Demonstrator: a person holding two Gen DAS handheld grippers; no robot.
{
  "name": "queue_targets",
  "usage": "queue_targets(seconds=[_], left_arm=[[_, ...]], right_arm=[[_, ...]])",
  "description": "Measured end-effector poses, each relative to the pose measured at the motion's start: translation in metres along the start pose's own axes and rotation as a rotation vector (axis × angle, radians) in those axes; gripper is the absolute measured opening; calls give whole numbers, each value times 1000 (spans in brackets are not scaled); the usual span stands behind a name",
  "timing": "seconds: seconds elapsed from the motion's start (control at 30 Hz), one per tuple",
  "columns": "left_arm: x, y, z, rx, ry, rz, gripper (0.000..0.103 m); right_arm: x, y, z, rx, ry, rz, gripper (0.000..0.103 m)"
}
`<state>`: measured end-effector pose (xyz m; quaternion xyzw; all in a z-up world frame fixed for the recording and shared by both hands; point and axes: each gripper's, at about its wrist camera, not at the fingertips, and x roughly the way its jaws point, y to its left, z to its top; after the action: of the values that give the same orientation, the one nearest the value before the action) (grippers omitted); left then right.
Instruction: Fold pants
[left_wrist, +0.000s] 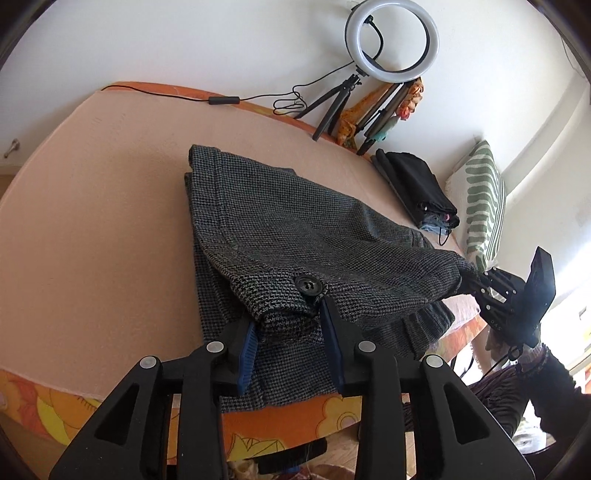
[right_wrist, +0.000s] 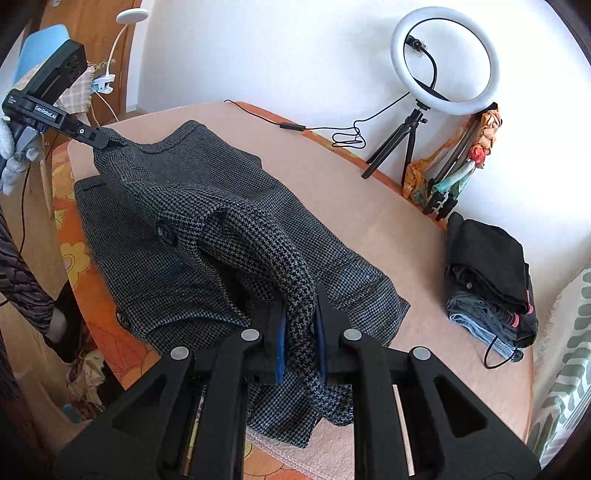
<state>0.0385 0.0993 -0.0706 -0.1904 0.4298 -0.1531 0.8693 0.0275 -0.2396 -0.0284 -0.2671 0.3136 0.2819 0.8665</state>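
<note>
Grey houndstooth pants (left_wrist: 280, 229) lie partly folded on the pink-covered bed, with the waistband end lifted off it. My left gripper (left_wrist: 290, 328) is shut on the waistband by the black button (left_wrist: 306, 285). My right gripper (right_wrist: 300, 332) is shut on the other end of the waistband (right_wrist: 295, 291). The pants (right_wrist: 192, 236) hang stretched between the two grippers above the lower folded layer. The right gripper also shows in the left wrist view (left_wrist: 476, 286). The left gripper shows in the right wrist view (right_wrist: 101, 142).
A ring light on a tripod (left_wrist: 391, 40) stands at the far edge by the wall, its cable (left_wrist: 221, 100) running along the bed. A pile of folded dark clothes (right_wrist: 491, 280) lies at the right. A striped pillow (left_wrist: 484, 199) is beyond it. The bed's orange floral side (left_wrist: 288, 417) is near me.
</note>
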Motion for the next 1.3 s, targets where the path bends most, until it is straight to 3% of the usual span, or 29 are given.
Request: queue_targets(seconds=[0.17, 0.27, 0.33, 0.4, 0.53, 0.63, 0.83, 0.9, 0.93, 1.0, 1.17, 1.2, 1.3], left_arm=[[-18, -16, -11, 190, 30, 112, 31], [-23, -31, -16, 313, 57, 129, 31], [-17, -44, -25, 417, 101, 135, 32], [-3, -56, -34, 514, 150, 156, 42], [22, -65, -47, 633, 213, 212, 42], [31, -69, -49, 706, 213, 273, 42], [38, -53, -38, 711, 223, 324, 45], [41, -51, -37, 716, 229, 309, 46], [42, -51, -37, 723, 225, 297, 43], [43, -50, -35, 722, 217, 252, 26], [36, -52, -25, 703, 180, 206, 20], [32, -53, -23, 704, 170, 204, 12], [16, -54, -21, 710, 153, 197, 12]], right_arm=[[1, 0, -8, 3, 7, 7, 14], [3, -1, -8, 8, 11, 16, 14], [4, -1, -7, 7, 11, 16, 14], [5, -2, -5, 12, 8, 19, 14], [6, -9, -2, 31, 1, 25, 14], [6, -9, -2, 33, 0, 30, 14], [8, -11, -4, 47, 10, 52, 14], [8, -13, -3, 48, 12, 59, 14], [9, -12, -3, 45, 13, 59, 14], [10, -12, -4, 43, 17, 60, 14], [13, -13, -5, 35, 30, 53, 14], [12, -13, -5, 33, 28, 54, 14], [8, -9, -5, 16, 15, 52, 14]])
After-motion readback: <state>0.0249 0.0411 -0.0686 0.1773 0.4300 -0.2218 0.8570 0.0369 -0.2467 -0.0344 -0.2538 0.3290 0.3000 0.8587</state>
